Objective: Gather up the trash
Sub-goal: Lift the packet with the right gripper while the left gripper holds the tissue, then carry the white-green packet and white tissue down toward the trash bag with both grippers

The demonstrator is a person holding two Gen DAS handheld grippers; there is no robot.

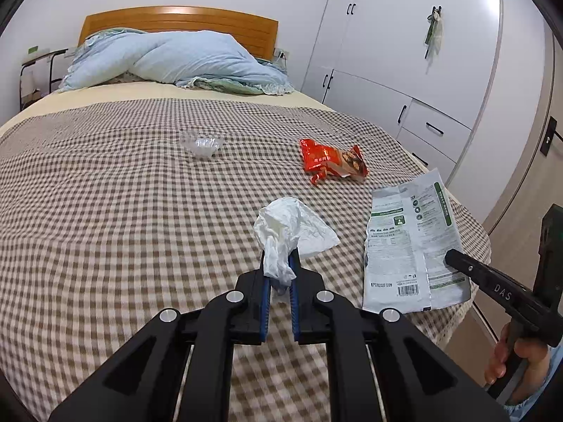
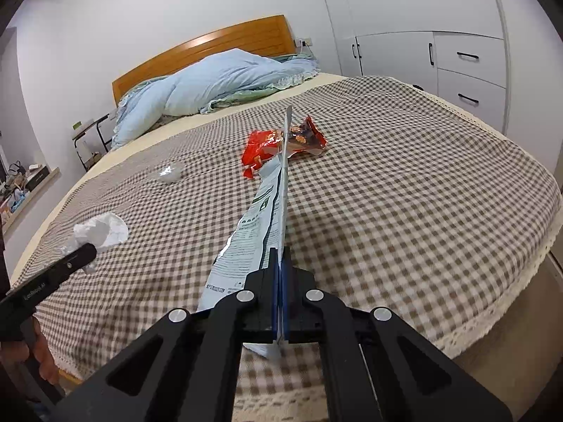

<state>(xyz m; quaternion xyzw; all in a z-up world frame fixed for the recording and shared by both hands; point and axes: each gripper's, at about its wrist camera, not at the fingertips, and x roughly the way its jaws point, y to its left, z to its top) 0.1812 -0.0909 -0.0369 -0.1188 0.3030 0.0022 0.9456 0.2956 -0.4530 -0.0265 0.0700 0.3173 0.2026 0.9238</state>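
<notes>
Blue-padded fingers [image 1: 293,263] of the left gripper [image 1: 280,263] pinch a crumpled white tissue [image 1: 286,232], which fans out past the tips toward 12 o'clock. Right gripper [image 2: 280,256]: pads pressed flat together on the near end of a grey-white printed pouch [image 2: 262,225], held edge-on, running out to 12 o'clock. Both tools tilt down over the bed; a hand [image 1: 510,358] grips the right handle at 4 o'clock in the left view. Brown-checked blanket [image 1: 140,193] carries a red snack wrapper [image 1: 332,160] at 1 o'clock and a clear plastic piece [image 1: 203,144] at 11. Beyond: blue quilt [image 1: 183,59], wooden headboard [image 1: 176,21], white wardrobe [image 1: 404,52].
</notes>
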